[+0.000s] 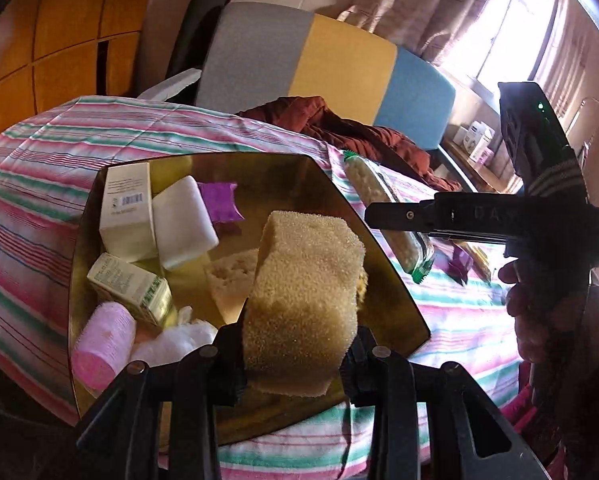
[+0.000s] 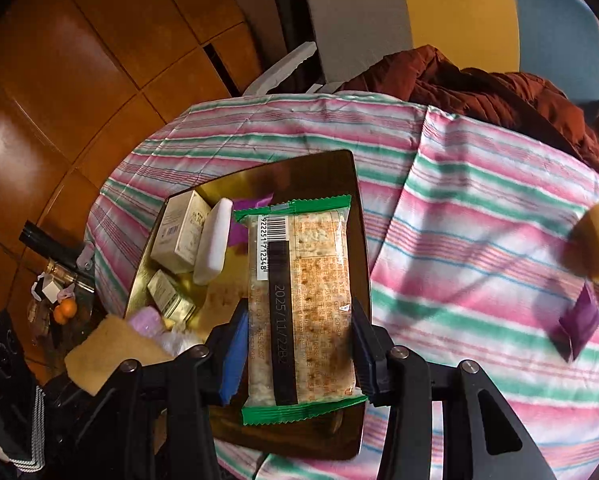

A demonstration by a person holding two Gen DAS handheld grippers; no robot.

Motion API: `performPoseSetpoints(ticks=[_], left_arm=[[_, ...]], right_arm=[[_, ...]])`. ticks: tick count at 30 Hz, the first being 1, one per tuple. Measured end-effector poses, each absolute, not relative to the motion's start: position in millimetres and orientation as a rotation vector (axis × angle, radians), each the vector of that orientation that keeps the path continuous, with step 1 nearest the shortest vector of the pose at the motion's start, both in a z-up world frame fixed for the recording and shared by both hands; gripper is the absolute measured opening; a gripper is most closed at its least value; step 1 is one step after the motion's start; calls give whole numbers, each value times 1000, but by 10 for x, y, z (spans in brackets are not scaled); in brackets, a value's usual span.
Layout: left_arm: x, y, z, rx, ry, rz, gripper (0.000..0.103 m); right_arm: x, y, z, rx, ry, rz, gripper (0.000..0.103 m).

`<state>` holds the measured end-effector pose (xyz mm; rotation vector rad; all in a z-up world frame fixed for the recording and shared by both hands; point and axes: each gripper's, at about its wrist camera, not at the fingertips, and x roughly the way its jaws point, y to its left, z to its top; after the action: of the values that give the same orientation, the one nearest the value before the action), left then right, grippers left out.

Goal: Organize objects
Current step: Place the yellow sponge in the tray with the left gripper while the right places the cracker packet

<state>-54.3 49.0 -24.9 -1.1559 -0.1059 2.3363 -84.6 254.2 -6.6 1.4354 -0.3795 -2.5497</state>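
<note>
My left gripper (image 1: 295, 356) is shut on a tan sponge (image 1: 305, 296) and holds it above the gold tray (image 1: 379, 264). The sponge also shows at the lower left of the right wrist view (image 2: 111, 354). My right gripper (image 2: 297, 356) is shut on a green-edged cracker packet (image 2: 303, 304), held over the tray's (image 2: 319, 176) right side. The tray holds two cream boxes (image 1: 127, 212), a white block (image 1: 183, 226), a purple sachet (image 1: 221, 202), a pink roll (image 1: 103, 344) and white cotton (image 1: 175, 340). The right gripper with its packet (image 1: 383, 212) shows in the left wrist view.
The tray lies on a striped cloth (image 2: 479, 220) over a table. A yellow sponge (image 2: 595, 244) and a purple sachet (image 2: 577, 324) lie on the cloth to the right. A brown-red jacket (image 2: 499, 92) and a chair (image 1: 339, 56) are behind. Clutter sits on the floor at left (image 2: 59, 300).
</note>
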Motion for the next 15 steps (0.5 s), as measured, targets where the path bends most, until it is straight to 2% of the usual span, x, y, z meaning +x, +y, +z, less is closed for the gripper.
performPoseSetpoints(ticks=[3, 6, 7, 8, 12, 15], left_arm=[[-623, 484, -243, -1161, -121, 2342, 35], [-624, 496, -256, -1167, -119, 2337, 35], [-615, 493, -269, -1170, -119, 2333, 35], [-610, 491, -283, -1177, -119, 2331, 35], [-646, 478, -353, -1206, -112, 2336, 35], [-692, 491, -362, -1211, -103, 2347, 35]], right_arm=[[-1021, 2529, -65, 1421, -374, -2572, 47], [-1219, 2546, -38, 1361, -395, -2613, 54], [-1264, 2552, -38, 1353, -406, -2623, 62], [-1293, 2557, -41, 1358, -414, -2635, 65], [-1251, 2553, -105, 1374, -431, -2615, 65], [-1142, 2548, -199, 1404, -432, -2601, 72]])
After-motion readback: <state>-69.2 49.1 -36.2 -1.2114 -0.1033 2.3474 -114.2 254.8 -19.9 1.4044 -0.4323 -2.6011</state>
